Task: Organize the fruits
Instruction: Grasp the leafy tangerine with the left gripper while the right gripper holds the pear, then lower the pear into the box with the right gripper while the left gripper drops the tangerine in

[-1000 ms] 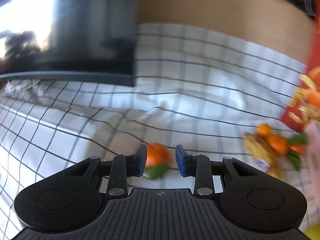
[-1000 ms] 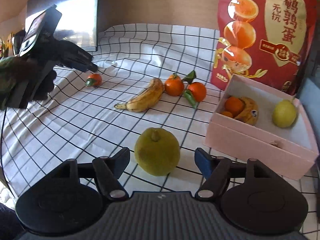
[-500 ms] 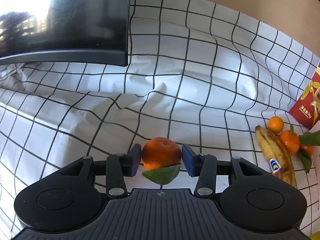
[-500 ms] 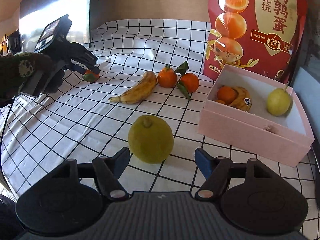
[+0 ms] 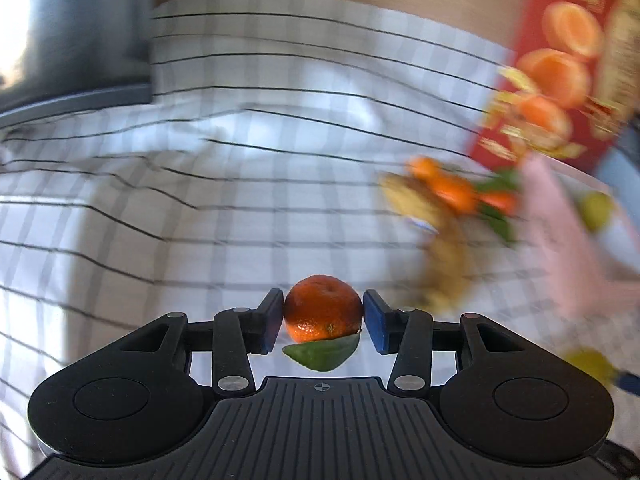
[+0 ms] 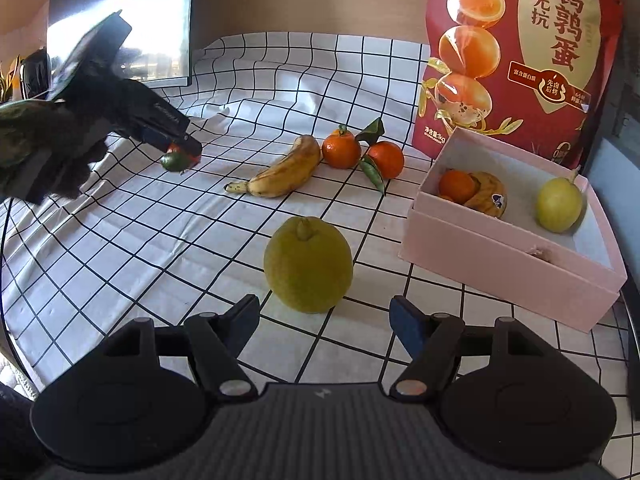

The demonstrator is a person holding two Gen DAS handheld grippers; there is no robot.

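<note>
My left gripper (image 5: pixel 323 320) is shut on a small mandarin (image 5: pixel 322 307) with a green leaf and holds it above the checked cloth; the right wrist view shows that gripper (image 6: pixel 182 152) at the left, lifted off the cloth. My right gripper (image 6: pixel 324 320) is open, its jaws set wide just in front of a large yellow-green citrus (image 6: pixel 308 265) without touching it. A banana (image 6: pixel 282 170) and two leafy mandarins (image 6: pixel 341 150) lie further back. The pink box (image 6: pixel 500 256) at the right holds a mandarin, a banana and a yellow fruit (image 6: pixel 559 209).
A red snack bag (image 6: pixel 520 56) stands behind the pink box. A dark monitor (image 6: pixel 120 28) stands at the back left. The checked cloth (image 6: pixel 120 248) covers the table and is wrinkled near the back.
My left gripper has closed on the mandarin, lifted it off the cloth and swung right toward the box. My right gripper has stayed open before the big citrus.
</note>
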